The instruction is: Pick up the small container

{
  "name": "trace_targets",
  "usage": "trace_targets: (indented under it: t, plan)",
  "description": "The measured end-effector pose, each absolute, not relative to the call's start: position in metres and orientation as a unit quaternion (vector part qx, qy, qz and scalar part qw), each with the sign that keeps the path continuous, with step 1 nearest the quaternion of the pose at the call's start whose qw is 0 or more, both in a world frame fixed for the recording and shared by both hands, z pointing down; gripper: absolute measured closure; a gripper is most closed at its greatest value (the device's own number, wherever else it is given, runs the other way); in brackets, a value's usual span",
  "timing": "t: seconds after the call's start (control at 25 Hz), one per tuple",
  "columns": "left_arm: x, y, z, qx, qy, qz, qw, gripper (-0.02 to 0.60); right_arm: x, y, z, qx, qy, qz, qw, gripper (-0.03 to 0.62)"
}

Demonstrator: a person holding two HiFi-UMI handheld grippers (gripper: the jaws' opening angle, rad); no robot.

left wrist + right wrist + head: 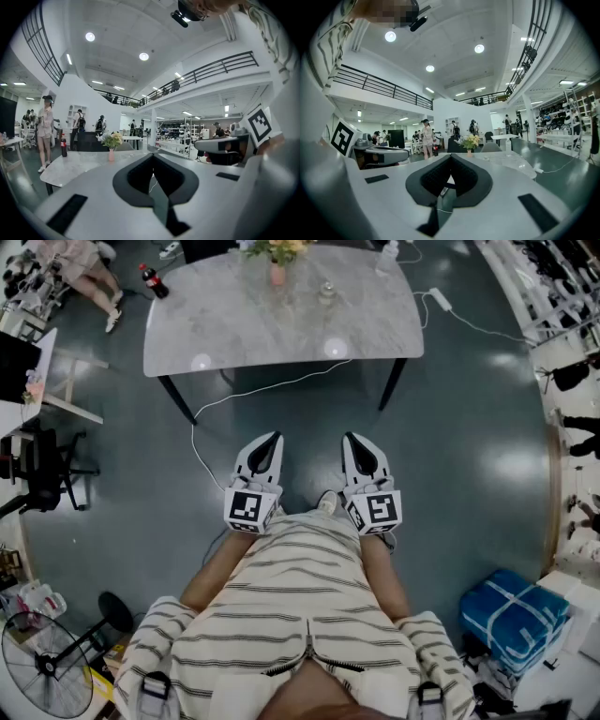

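**Q:** What lies nearest, and how do the tools stand?

**A:** Nearest is the person's striped shirt (300,615). Beyond it, short of the table (234,329), are the left gripper (274,440) and right gripper (350,439). Each has its jaws closed tip to tip with nothing between them.

**Q:** Where is the small container, and how does it point?

**A:** The small container (326,292) is on the table's far half, near the flower vase (277,274), well apart from both grippers. It seems to stand upright, with its long axis vertical, but it is too small to be sure.

**Q:** What could go wrong?

**A:** Closed jaws would push the container rather than take it, so they need to open first. A reach across the table could tip the vase. The cable (272,388) on the floor at the table's near edge could catch a foot.
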State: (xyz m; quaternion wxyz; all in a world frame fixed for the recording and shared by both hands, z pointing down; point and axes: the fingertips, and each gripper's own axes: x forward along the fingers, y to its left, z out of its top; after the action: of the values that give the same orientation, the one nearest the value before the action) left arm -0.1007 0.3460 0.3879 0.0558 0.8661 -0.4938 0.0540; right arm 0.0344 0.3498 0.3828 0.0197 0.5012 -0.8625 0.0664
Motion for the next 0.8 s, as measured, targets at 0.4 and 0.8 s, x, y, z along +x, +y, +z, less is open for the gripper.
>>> trace_targets:
  t: [0.4,0.8]
  plan:
    - [-0.068,0.345,0.387,0.857,-0.509,0.053,0.061,0.586,0.069,0.345,0.379,0.496,-0.865,0.076,0.000,0.586]
    - [-0.014,0.337,0.392,0.845,-0.529,0.055,0.055,0.586,0.107,0.330,0.379,0.459,-0.886,0.070,-0.003,0.585]
